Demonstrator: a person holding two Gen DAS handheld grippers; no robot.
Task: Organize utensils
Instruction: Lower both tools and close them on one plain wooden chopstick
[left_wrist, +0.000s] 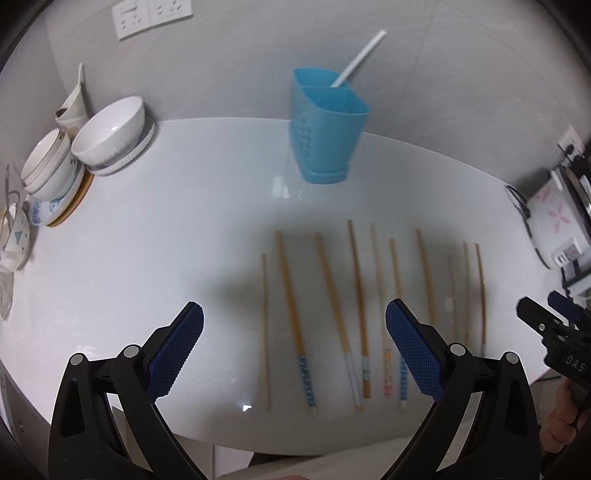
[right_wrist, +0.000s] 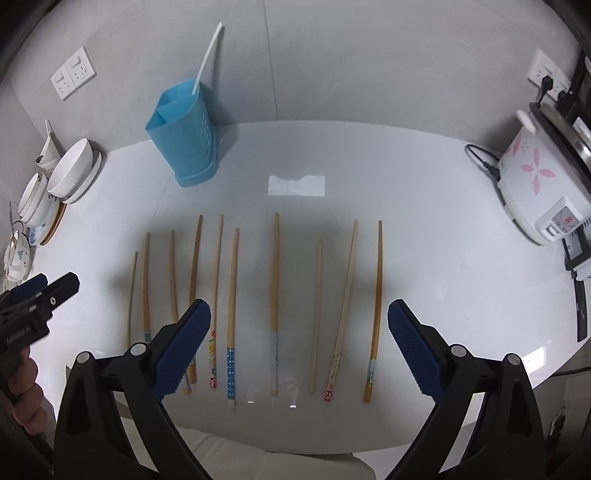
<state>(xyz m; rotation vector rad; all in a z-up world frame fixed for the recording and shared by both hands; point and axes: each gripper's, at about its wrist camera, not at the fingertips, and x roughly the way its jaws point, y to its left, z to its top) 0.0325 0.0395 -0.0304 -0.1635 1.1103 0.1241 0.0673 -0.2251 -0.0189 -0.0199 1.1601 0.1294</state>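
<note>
Left wrist view:
left gripper (left_wrist: 294, 321): my blue-padded fingers were spread wide, nothing between them, hovering over the near edge of the white glossy tabletop (left_wrist: 184, 221).
chopsticks: row of bamboo chopsticks with patterned ends (left_wrist: 354, 314) lay side by side on the table ahead, tips pointing away from me; my right pad (left_wrist: 413, 354) overlapped a couple of them in the frame. Contact: could not tell.
holder: blue plastic two-compartment utensil holder (left_wrist: 327, 125) stood upright beyond the row, well apart from it; one white stick (left_wrist: 360, 57) leaned in the far compartment.
dishes: stacked white ceramic bowls and plates (left_wrist: 107, 133) sat at far left.
right gripper (left_wrist: 546, 317): seen at the right edge, hand-held; finger state could not tell.

Right wrist view:
right gripper (right_wrist: 299, 321): my fingers were wide apart, empty, above the middle of the row.
chopsticks: ten counted, flat on the table, untouched.
holder: far left, against the grey wall.
cooker: white rice cooker with pink flowers (right_wrist: 535, 177) stood at far right.
</note>
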